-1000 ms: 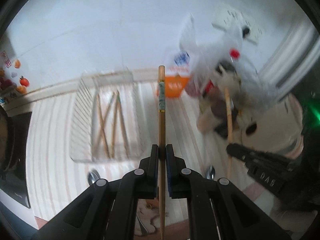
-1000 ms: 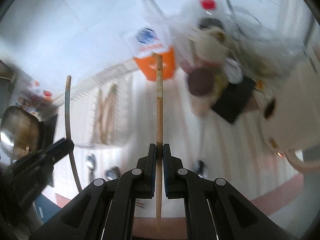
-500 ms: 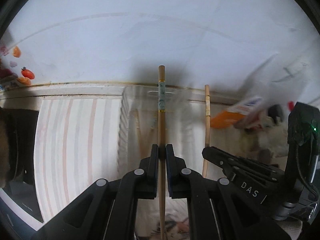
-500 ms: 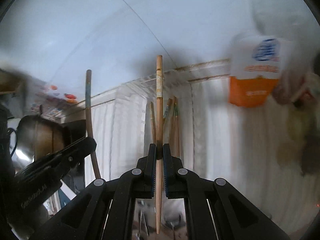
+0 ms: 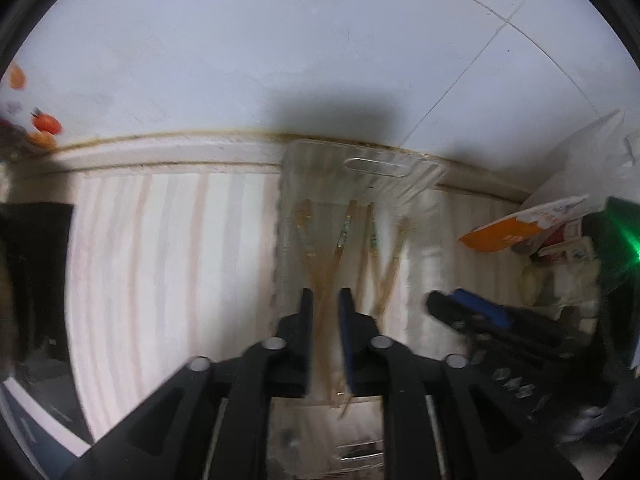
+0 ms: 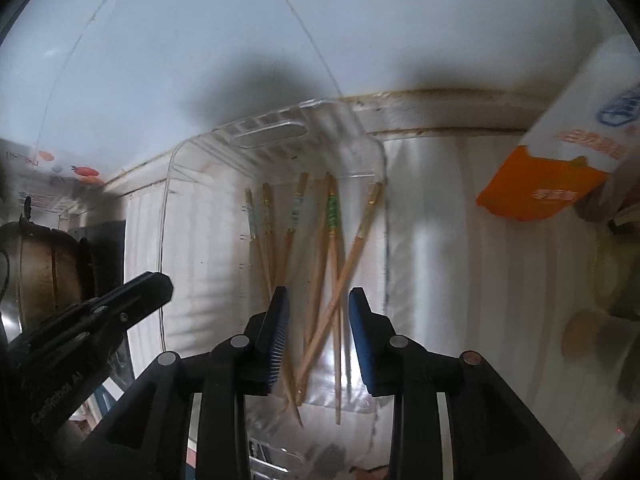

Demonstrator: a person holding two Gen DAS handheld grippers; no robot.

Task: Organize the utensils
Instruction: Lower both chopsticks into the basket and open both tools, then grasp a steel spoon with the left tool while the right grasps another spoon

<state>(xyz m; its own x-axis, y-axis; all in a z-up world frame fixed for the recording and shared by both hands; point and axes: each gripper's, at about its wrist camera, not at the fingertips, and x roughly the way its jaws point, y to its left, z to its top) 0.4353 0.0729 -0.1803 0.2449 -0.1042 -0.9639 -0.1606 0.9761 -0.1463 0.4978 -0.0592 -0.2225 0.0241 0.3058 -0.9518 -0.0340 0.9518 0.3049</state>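
A clear plastic tray (image 5: 376, 164) (image 6: 276, 136) lies on the striped counter against the wall. Several wooden chopsticks (image 5: 340, 240) (image 6: 332, 240) lie loosely crossed in it. My left gripper (image 5: 325, 305) hangs over the tray's near end, pointing steeply down. Its jaws are opening, and no pad presses on the blurred chopstick seen in the gap. My right gripper (image 6: 319, 300) hangs beside it over the same tray. Its jaws are also opening, with only the chopsticks lying below visible between them. Each view shows the other gripper: the right gripper (image 5: 452, 306), the left gripper (image 6: 158, 282).
An orange and white package (image 5: 504, 236) (image 6: 540, 184) and mixed clutter (image 5: 560, 264) crowd the counter right of the tray. A metal pot (image 6: 36, 276) on a dark hob stands to the left. The tiled wall rises just behind the tray.
Both grippers moved over the tray and sank toward it. Each was shut on one chopstick; both jaws have parted, and the chopsticks now lie in the tray.
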